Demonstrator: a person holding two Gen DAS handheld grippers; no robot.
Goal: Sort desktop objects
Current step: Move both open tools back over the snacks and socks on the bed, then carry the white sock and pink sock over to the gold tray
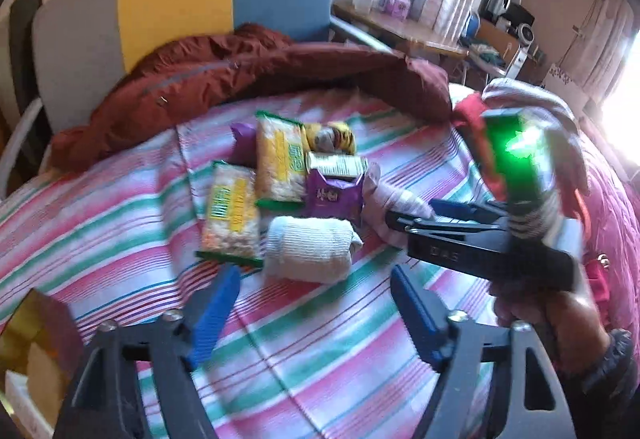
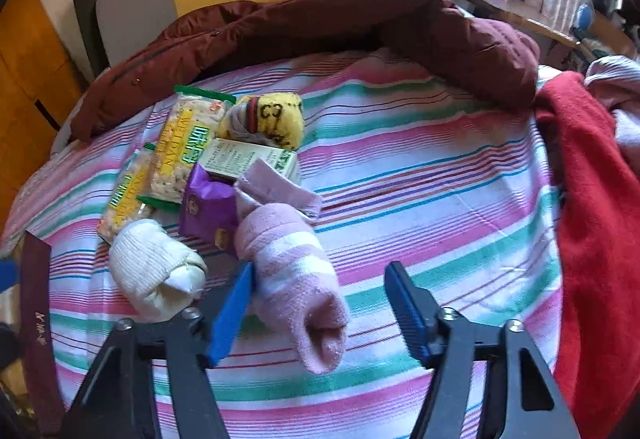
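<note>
Lying centre frame on the striped sheet: pink striped rolled sock, fuzzy, its toe end between the spread blue fingers of the right gripper, ungrasped. Count: two green-edged snack bars, one white sock roll, one yellow sock, one purple packet. Left view alone shows a second purple packet; left gripper released, lower frame
</note>
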